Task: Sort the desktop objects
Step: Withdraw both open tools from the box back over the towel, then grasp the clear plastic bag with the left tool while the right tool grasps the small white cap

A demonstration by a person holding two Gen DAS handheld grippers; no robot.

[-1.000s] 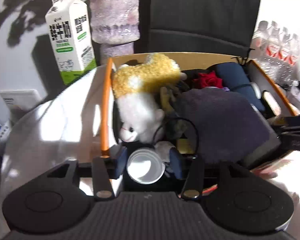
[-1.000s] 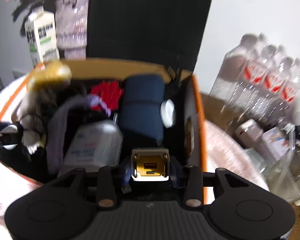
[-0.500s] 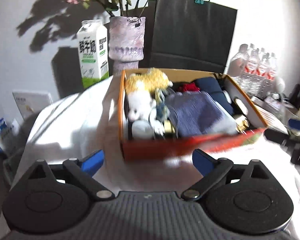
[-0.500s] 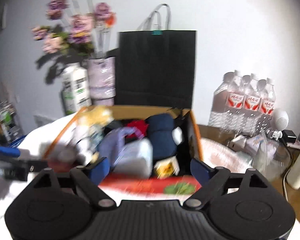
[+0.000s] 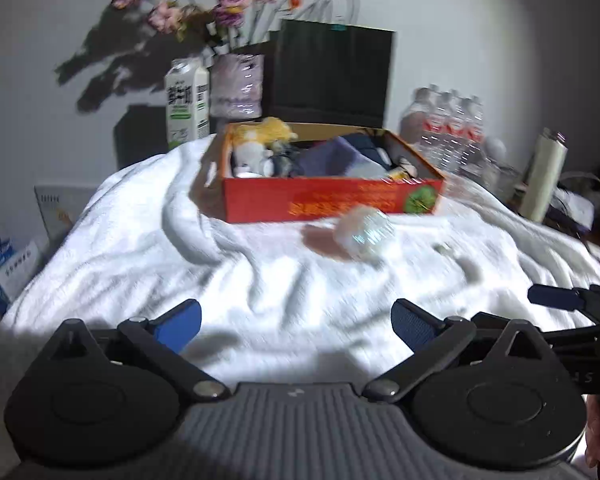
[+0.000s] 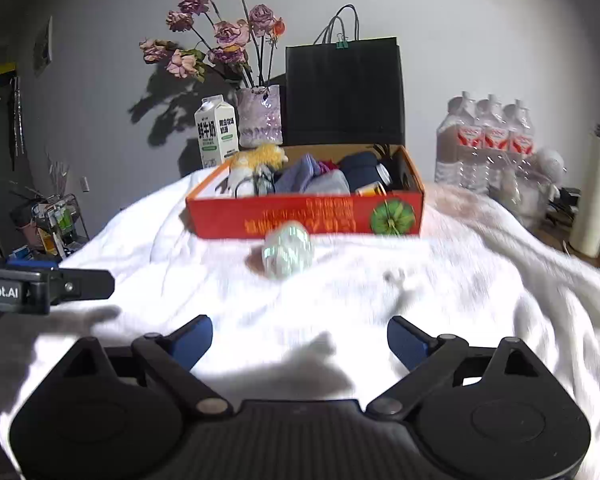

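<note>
A red and orange cardboard box (image 5: 332, 200) (image 6: 308, 216) stands on the white cloth, filled with a plush toy (image 6: 256, 160), dark fabric items (image 6: 360, 170) and small things. A shiny iridescent ball (image 5: 364, 232) (image 6: 288, 250) lies on the cloth just in front of the box. A small pale object (image 6: 396, 276) lies to its right. My left gripper (image 5: 296, 322) is open and empty, well back from the box. My right gripper (image 6: 300, 338) is open and empty too. The right gripper shows in the left wrist view (image 5: 556, 298), and the left gripper's body shows at the left edge of the right wrist view.
Behind the box stand a milk carton (image 6: 216, 136), a vase of flowers (image 6: 260, 120) and a black paper bag (image 6: 344, 92). A pack of water bottles (image 6: 488, 144) and a white cylinder (image 6: 594, 192) stand at the right. The white cloth (image 5: 180, 248) is wrinkled.
Both grippers opened, left a white round item and a gold square item in the box, and pulled back and away from it. The ball and cloth in front came into view.
</note>
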